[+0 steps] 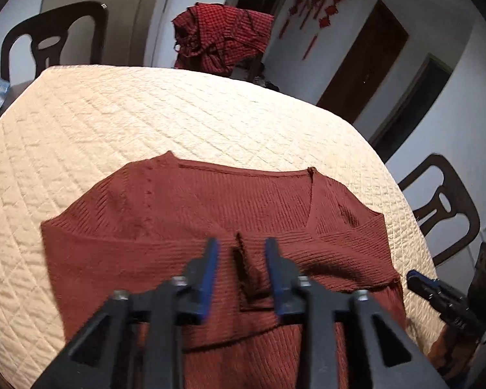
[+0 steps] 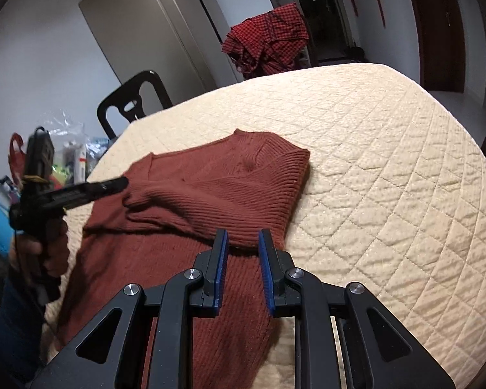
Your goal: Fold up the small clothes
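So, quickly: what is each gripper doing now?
Left gripper: open, above the rust-red ribbed knit sweater, holding nothing.
Right gripper: open, holding nothing.

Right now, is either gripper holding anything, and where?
Nothing held. Left gripper stands open above the sweater; right gripper open over its folded sleeve.

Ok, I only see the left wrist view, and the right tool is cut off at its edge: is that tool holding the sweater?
Observer: No, the right tool has its jaws apart above the sweater, nothing pinched.
Operator: Where above it?
Observer: At the near edge of the folded sleeve lying across the body.
Operator: And my left tool?
Observer: The left tool points at that sleeve's cuff end.
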